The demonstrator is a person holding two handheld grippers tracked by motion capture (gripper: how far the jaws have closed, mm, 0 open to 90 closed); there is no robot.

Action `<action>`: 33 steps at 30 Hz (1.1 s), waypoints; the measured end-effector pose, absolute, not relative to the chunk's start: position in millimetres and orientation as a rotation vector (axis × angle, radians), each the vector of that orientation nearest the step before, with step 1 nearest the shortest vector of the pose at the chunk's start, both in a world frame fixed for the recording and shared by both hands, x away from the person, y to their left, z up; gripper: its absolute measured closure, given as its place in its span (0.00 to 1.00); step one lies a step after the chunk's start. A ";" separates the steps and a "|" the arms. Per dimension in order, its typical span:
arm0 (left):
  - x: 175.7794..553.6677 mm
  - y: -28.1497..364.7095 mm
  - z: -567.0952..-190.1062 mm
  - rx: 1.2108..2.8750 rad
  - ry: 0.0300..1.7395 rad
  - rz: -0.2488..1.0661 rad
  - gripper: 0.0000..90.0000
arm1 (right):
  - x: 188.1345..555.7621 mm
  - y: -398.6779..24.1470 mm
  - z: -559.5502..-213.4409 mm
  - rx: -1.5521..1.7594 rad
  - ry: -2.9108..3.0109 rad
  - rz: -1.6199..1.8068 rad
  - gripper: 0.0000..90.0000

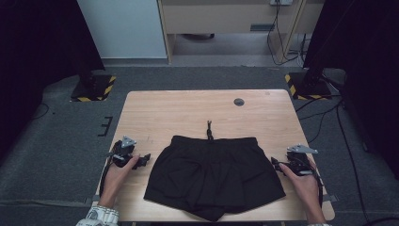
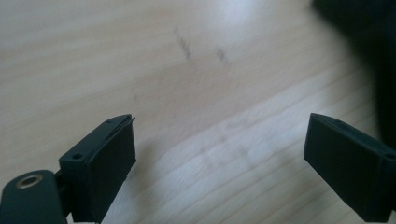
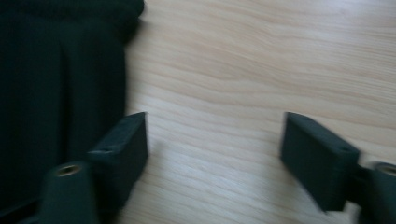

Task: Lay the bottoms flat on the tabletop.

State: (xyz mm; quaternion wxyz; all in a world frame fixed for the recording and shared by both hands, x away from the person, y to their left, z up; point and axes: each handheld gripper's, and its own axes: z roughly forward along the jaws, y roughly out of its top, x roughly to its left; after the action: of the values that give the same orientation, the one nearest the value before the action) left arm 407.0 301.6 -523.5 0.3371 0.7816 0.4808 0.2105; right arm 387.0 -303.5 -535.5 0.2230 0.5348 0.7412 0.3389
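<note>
where the light wooden rectangular table [image 1: 197, 110] spans the high view, a pair of black fabric shorts [image 1: 214, 176] lies flat at its near middle, waistband away from the person. left gripper [image 1: 142, 161] rests on bare wood just beside the shorts' left edge, jaws wide apart, nothing between them. right gripper [image 1: 276, 165] sits by the right edge, jaws likewise spread, gripping nothing. small black drawstring [image 1: 209, 129] trails beyond the waistband.

The high view looks forward and down from above the near edge, taking in the whole tabletop [image 1: 197, 113]. Each gripper view sits close over the wood, looking along its own jaws; both share with the high view the shorts' [image 1: 214, 176] edge.
</note>
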 end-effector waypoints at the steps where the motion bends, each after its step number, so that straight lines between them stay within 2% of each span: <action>1: 405.3 297.1 -518.3 2.020 1.232 0.557 0.09 | 387.1 -302.0 -533.7 1.474 2.047 0.980 0.30; 4: 399.9 278.6 -506.1 1.971 1.166 0.546 0.12 | 387.2 -290.5 -525.5 1.427 2.043 1.074 0.40; 7: 398.0 254.7 -504.4 2.005 1.095 0.513 0.17 | 386.6 -274.2 -518.1 1.357 2.068 1.160 0.49; 14: 402.6 224.8 -512.6 2.103 1.040 0.515 0.33 | 388.4 -258.3 -515.3 1.302 2.095 1.184 0.54; 21: 410.3 229.5 -521.8 2.142 1.111 0.538 0.49 | 398.0 -254.5 -519.6 1.316 2.115 1.147 0.59; 26: 413.6 235.2 -526.4 2.136 1.153 0.500 0.51 | 413.1 -248.3 -530.1 1.371 2.113 1.025 0.64; 33: 411.8 234.4 -515.8 2.125 1.098 0.582 0.51 | 414.7 -245.1 -535.3 1.345 2.133 0.990 0.67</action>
State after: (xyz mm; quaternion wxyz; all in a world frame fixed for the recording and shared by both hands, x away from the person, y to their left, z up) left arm 411.8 234.4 -515.8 0.3336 0.8138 0.4206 0.2228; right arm 414.7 -245.1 -535.3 0.2145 0.4850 0.7690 0.3569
